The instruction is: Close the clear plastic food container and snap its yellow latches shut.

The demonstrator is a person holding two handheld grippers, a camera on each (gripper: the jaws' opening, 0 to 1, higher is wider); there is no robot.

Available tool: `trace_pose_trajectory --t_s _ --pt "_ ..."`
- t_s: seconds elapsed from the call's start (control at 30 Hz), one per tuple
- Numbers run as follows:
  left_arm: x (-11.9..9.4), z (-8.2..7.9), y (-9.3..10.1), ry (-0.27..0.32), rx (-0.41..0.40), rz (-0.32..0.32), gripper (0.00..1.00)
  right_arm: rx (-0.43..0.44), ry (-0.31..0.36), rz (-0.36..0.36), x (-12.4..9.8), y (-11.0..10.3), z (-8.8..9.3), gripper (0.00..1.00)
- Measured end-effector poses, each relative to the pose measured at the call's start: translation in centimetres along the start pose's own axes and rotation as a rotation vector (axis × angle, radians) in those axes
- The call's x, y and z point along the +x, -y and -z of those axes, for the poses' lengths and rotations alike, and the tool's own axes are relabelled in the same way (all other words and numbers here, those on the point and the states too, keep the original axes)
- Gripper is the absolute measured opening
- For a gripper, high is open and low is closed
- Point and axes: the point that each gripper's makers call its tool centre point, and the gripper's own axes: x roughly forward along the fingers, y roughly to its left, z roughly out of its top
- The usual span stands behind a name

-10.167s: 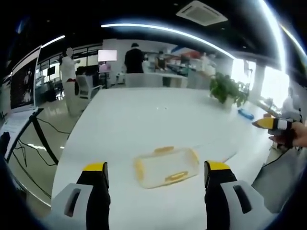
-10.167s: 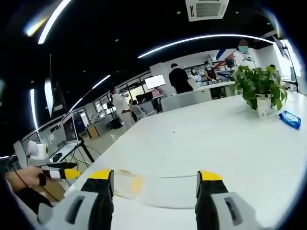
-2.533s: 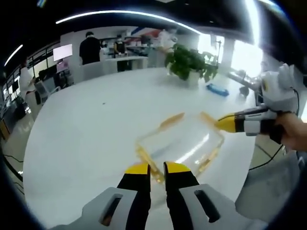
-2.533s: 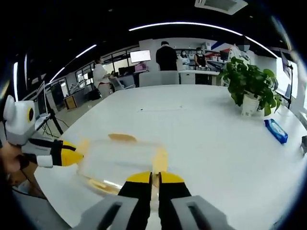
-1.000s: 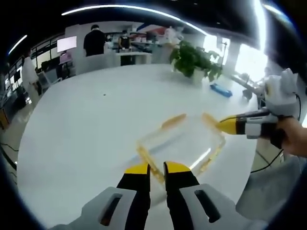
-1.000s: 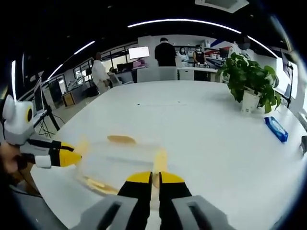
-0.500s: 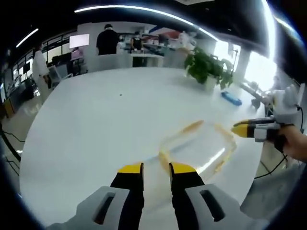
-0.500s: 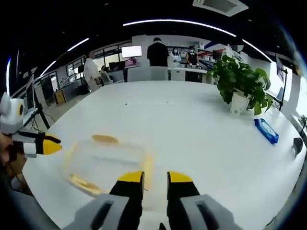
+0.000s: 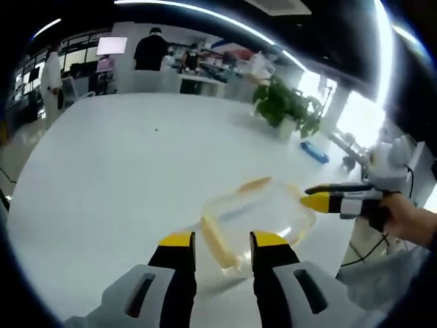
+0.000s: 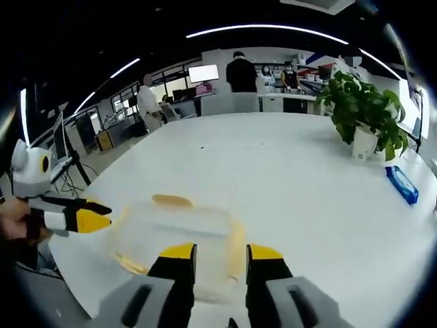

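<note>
One clear container (image 9: 256, 215) (nothing visible inside) on white table (image 9: 109, 164), both hand-held grippers (image 9: 220, 240) (image 10: 221, 254) slightly parted.

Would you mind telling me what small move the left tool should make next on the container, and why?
Probably ease the left tool forward and close it on the yellow latch lying between its open jaws. The clear container sits on the white table, and that latch seems to splay outward rather than sit snapped, though blur leaves this uncertain.
</note>
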Motion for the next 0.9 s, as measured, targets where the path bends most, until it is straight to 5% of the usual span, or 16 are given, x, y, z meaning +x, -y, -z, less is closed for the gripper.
trace_pose_trajectory --t_s 0.1,0.33,0.63,0.7,0.9 --pt "0.6 0.8 0.4 -0.028 -0.054 0.035 0.29 0.021 -0.062 -0.039 0.4 -0.3 1.0 0.29" --pt "1.3 1.9 0.5 -0.078 -0.077 0.043 0.29 0.080 -0.067 -0.096 1.1 -0.4 0.8 0.32" --pt "1.9 1.9 1.0 -0.044 -0.140 0.039 0.31 0.118 -0.076 -0.108 1.3 -0.5 1.0 0.37" --pt "2.0 2.2 1.7 -0.060 -0.067 0.056 0.35 0.188 -0.105 -0.123 1.6 -0.9 1.4 0.40" --pt "2.1 2.1 1.5 -0.096 -0.072 0.069 0.33 0.154 -0.120 -0.136 1.5 -0.9 1.2 0.38"
